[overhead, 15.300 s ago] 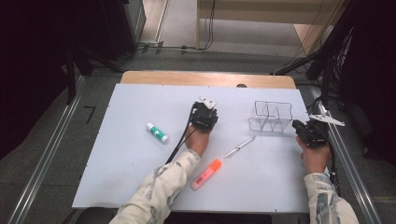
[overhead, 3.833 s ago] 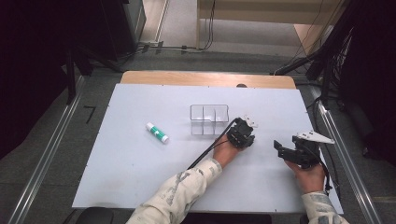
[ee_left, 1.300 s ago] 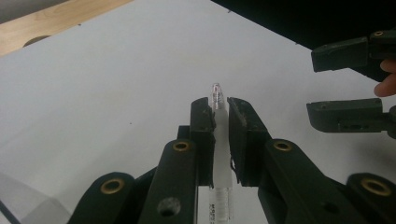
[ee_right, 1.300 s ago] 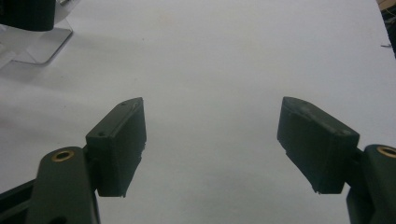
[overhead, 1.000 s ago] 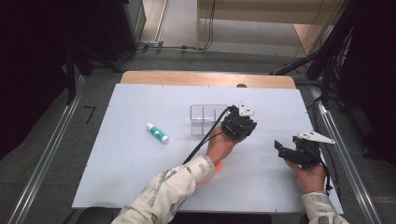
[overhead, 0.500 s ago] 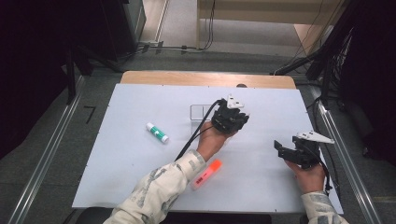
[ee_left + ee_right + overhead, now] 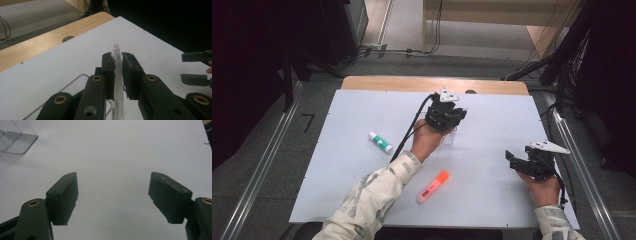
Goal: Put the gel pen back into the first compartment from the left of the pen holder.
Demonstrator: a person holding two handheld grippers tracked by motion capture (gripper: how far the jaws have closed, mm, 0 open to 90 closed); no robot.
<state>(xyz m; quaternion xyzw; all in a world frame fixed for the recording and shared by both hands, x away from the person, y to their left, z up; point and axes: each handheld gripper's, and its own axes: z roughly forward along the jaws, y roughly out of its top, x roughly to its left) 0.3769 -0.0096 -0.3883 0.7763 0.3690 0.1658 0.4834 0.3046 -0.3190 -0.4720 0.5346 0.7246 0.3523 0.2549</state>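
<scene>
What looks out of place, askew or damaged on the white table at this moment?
Nothing stands out. The left gripper holds a clear plastic pen straight between its pads, above the clear plastic compartment box. The orange highlighter and the white tube with a green cap lie flat on the white table, intact.

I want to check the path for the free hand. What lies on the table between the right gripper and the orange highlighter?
Nothing: in the high view the white table is bare between the right gripper and the orange highlighter.
</scene>
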